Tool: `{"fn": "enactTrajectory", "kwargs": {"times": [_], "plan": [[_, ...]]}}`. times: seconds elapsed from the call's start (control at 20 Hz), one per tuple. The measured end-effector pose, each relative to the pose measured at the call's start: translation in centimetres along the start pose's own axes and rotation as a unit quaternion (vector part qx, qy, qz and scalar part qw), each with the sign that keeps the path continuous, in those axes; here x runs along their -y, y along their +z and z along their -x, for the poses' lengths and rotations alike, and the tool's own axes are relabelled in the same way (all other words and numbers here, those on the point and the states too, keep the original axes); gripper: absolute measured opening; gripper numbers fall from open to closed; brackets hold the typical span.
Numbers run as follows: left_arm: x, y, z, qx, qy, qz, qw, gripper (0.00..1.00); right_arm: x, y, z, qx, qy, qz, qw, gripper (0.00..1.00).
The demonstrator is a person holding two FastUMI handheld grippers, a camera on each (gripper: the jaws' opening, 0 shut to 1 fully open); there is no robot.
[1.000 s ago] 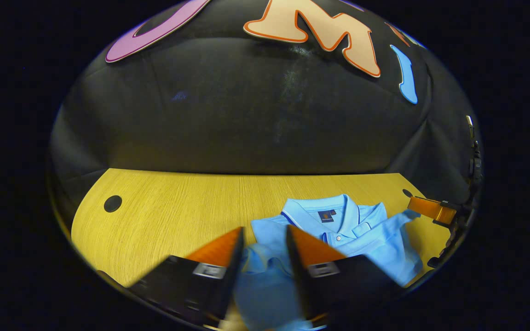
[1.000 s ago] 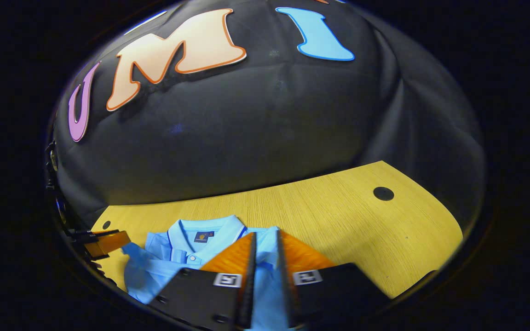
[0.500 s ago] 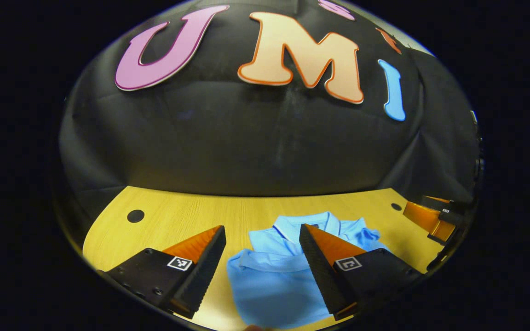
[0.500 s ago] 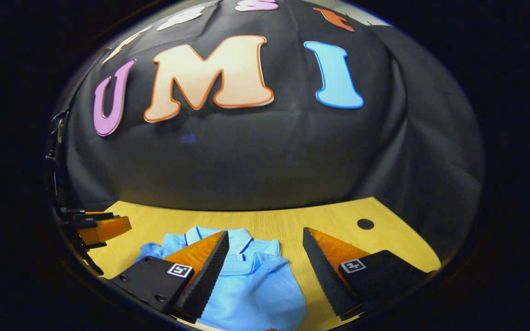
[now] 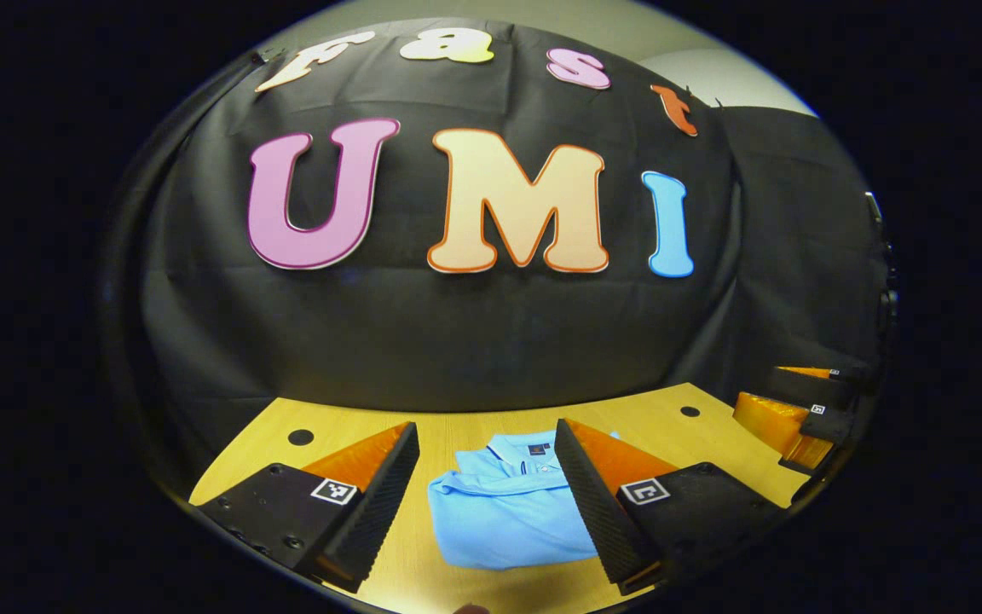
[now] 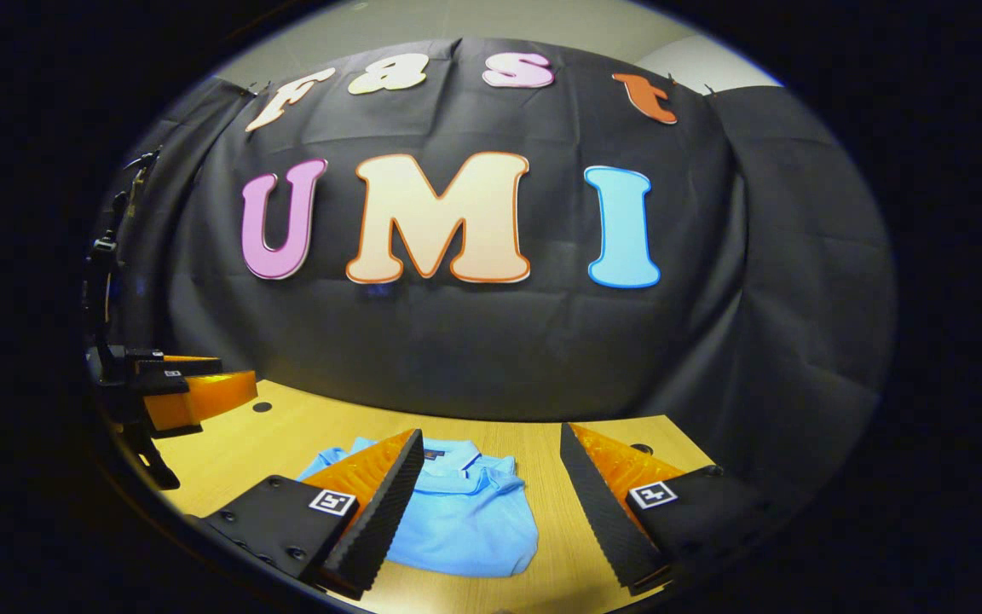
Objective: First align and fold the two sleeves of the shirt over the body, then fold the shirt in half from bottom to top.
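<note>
A light blue polo shirt lies folded into a compact block on the wooden table, collar toward the wall. In the left gripper view my left gripper hovers above it, open, nothing between its fingers. In the right gripper view the shirt lies below and between the fingers of my right gripper, which is open and raised clear of the cloth. The right gripper also appears at the right edge of the left gripper view, and the left gripper at the left edge of the right gripper view.
The table has round cable holes near its back corners. The booth's black cloth wall hangs right behind the table's far edge. Bare wood surrounds the shirt.
Both grippers let go of the shirt's hem, opened, and rose back away from the table. The shirt now lies folded in half and looks smaller in both views.
</note>
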State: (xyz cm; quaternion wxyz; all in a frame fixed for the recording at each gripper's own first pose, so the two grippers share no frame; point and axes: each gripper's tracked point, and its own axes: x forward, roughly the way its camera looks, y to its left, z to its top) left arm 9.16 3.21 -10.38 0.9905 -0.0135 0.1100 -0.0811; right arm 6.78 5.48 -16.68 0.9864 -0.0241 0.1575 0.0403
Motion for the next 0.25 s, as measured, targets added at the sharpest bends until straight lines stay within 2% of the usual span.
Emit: {"fn": "enactTrajectory", "kwargs": {"times": [0.25], "plan": [[1.2,1.7,7.3,0.039,0.001,-0.011,0.999,0.95,-0.5,1.6,6.8,0.034,0.001,-0.018,0.999,0.99]]}}
